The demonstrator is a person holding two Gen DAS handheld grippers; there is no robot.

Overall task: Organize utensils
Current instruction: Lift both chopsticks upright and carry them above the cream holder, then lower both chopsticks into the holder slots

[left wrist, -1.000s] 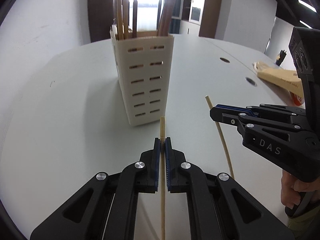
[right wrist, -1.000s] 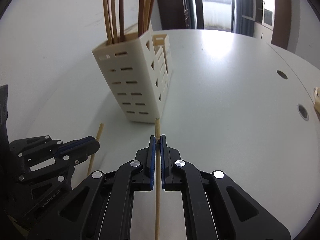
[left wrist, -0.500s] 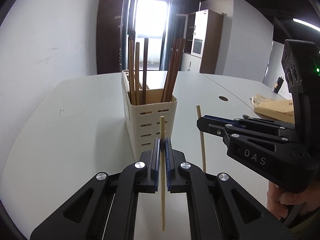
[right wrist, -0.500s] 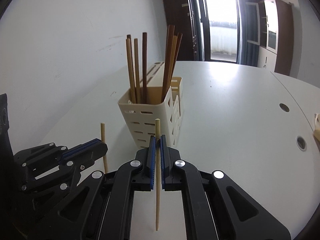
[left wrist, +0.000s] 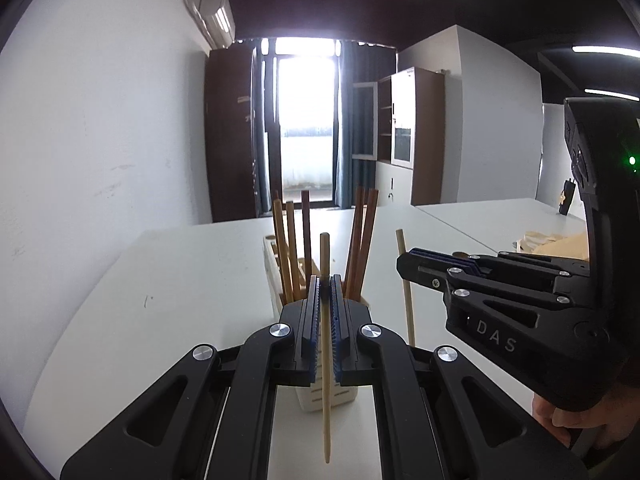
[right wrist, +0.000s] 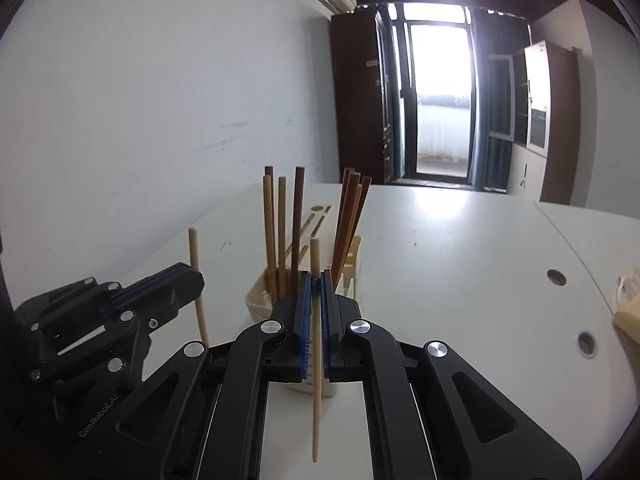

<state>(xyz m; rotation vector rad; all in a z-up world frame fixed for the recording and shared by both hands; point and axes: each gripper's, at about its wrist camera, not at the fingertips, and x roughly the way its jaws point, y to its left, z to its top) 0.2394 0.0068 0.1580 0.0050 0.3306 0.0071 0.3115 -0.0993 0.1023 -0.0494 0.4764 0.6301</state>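
Observation:
My left gripper (left wrist: 325,284) is shut on a pale wooden chopstick (left wrist: 326,400) that hangs upright, its thin tip off the table. My right gripper (right wrist: 315,280) is shut on a second pale chopstick (right wrist: 316,408), also upright and lifted. Just behind both stands the cream slotted utensil holder (left wrist: 308,398) (right wrist: 258,300) with several brown and tan chopsticks (left wrist: 294,252) (right wrist: 298,216) standing in it. In the left wrist view the right gripper (left wrist: 402,266) holds its chopstick (left wrist: 408,308) to the right of the holder. In the right wrist view the left gripper (right wrist: 198,278) holds its chopstick (right wrist: 198,288) to the left.
The white table (right wrist: 460,260) stretches back toward a bright doorway, with round cable holes (right wrist: 556,277) on the right. A tan paper packet (left wrist: 560,246) lies at the far right. A white wall runs along the left. A hand (left wrist: 580,428) grips the right tool.
Both grippers rose off the table with their chopsticks and tilted up toward level, so the chopsticks now hang upright with tips clear of the table. The holder sits lower in both views.

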